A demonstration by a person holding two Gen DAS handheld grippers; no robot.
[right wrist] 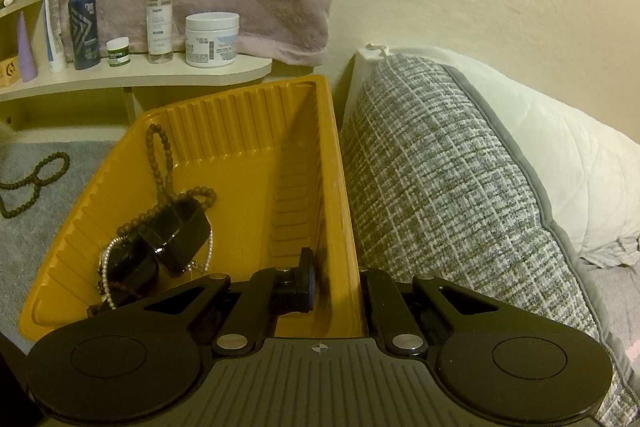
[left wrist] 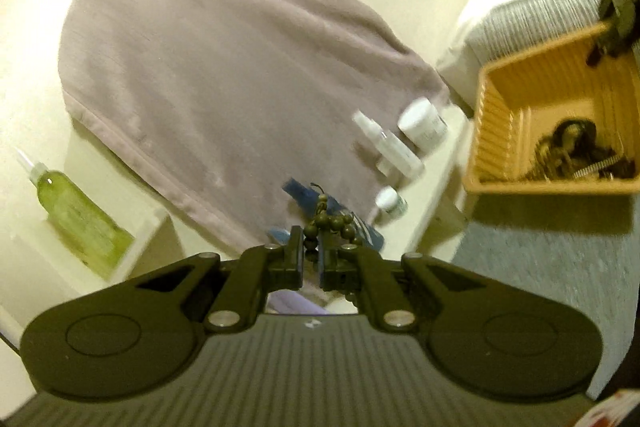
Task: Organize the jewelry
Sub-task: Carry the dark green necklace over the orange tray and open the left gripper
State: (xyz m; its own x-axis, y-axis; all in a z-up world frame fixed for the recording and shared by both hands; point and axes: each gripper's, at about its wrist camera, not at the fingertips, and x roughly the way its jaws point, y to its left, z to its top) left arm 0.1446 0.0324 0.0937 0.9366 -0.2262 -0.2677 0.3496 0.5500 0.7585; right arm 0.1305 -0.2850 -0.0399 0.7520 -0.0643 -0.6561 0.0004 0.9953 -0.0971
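My left gripper (left wrist: pixel 311 257) is shut on a brown bead bracelet (left wrist: pixel 334 225), held in the air left of the orange bin (left wrist: pixel 520 87). My right gripper (right wrist: pixel 338 281) is shut on the bin's right wall (right wrist: pixel 344 211), one finger inside, the other outside and hidden. In the bin (right wrist: pixel 100 195) lie a brown bead strand (right wrist: pixel 160 163), black bangles (right wrist: pixel 176 239) and a pearl strand (right wrist: pixel 106 279). Another brown bead strand (right wrist: pixel 34 179) lies on the grey mat left of the bin.
A shelf (right wrist: pixel 160 75) behind the bin carries bottles and a white jar (right wrist: pixel 212 39). A pink towel (left wrist: pixel 224 67) hangs on the wall. A grey woven cushion (right wrist: pixel 460 187) and white pillow stand right of the bin. A green bottle (left wrist: pixel 80 211) sits on a lower shelf.
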